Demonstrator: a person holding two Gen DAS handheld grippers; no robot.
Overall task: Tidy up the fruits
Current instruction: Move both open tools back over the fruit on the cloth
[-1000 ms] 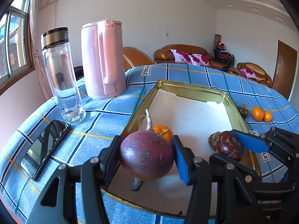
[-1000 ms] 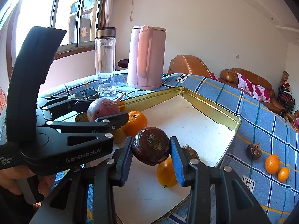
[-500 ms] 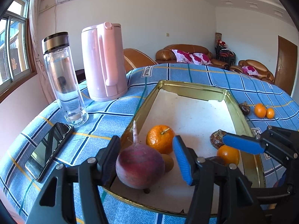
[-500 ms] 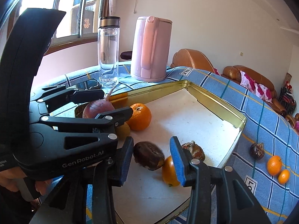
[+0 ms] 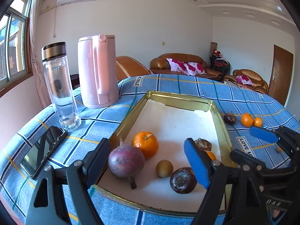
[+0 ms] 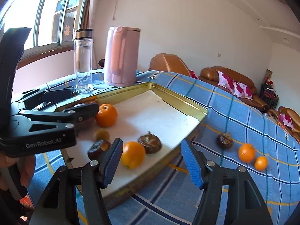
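Left gripper, jaws just opened wide, stands over the purple fruit lying free in the tray; right gripper, also just spread, holds nothing; 3 fruits remain on the worktop.

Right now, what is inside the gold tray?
In the gold tray, on a white liner: a purple turnip-like root, two oranges, a small tan fruit and two dark brown fruits. The left tongs' blue pad covers part of the second orange.
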